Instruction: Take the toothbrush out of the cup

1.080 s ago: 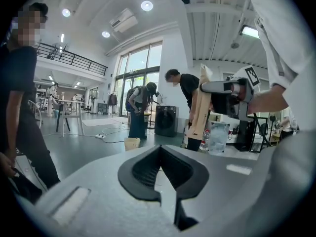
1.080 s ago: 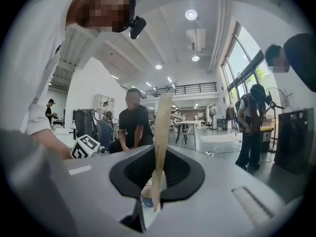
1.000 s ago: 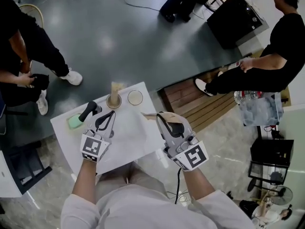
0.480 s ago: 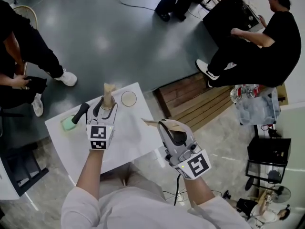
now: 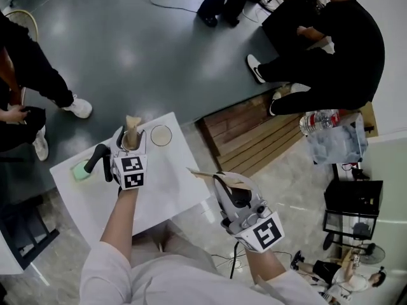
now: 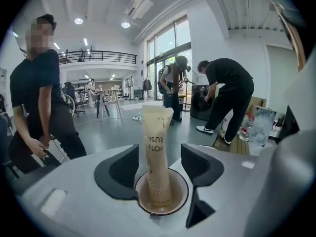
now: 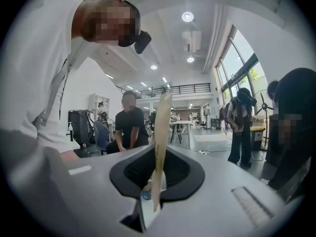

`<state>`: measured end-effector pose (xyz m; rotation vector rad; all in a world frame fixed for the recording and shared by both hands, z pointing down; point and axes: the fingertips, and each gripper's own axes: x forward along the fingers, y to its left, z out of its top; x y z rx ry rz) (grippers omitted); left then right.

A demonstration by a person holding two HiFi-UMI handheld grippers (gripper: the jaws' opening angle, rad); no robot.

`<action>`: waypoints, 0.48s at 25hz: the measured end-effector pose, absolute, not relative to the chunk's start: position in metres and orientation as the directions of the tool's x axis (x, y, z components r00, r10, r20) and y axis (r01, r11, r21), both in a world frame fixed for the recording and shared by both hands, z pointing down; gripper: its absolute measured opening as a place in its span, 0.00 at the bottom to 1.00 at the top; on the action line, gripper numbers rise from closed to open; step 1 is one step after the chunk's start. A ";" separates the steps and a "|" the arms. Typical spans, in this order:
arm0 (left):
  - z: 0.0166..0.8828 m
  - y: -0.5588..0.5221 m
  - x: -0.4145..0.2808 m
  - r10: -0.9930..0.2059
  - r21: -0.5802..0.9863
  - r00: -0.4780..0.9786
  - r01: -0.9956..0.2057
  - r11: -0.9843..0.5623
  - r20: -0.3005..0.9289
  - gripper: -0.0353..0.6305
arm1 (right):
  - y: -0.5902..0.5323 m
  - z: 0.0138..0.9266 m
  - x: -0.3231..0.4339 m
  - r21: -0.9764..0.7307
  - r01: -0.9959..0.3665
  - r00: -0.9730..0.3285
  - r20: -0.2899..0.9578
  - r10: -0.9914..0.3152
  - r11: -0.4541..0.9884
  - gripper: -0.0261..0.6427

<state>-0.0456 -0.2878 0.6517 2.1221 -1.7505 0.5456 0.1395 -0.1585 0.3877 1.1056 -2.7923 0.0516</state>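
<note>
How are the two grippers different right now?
The left gripper has its jaws wide apart, just opened, with the cup's toothbrush packet between them, untouched; the right gripper is shut on another packet. The left gripper is at the cup on the table; the right gripper holds its packet in the air, away from the cup. Both have a packet between their jaws.
</note>
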 end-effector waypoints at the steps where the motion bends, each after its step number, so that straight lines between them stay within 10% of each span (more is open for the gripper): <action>1: 0.657 -0.290 -0.046 -0.850 0.010 0.162 -0.983 -0.181 0.502 0.46 | -0.158 0.387 0.141 0.019 -0.687 -0.718 0.142 -0.682 0.727 0.08; 12: 0.674 -0.298 -0.053 -0.848 -0.034 0.122 -0.986 -0.163 0.516 0.11 | -0.162 0.391 0.153 0.006 -0.708 -0.697 0.154 -0.700 0.706 0.08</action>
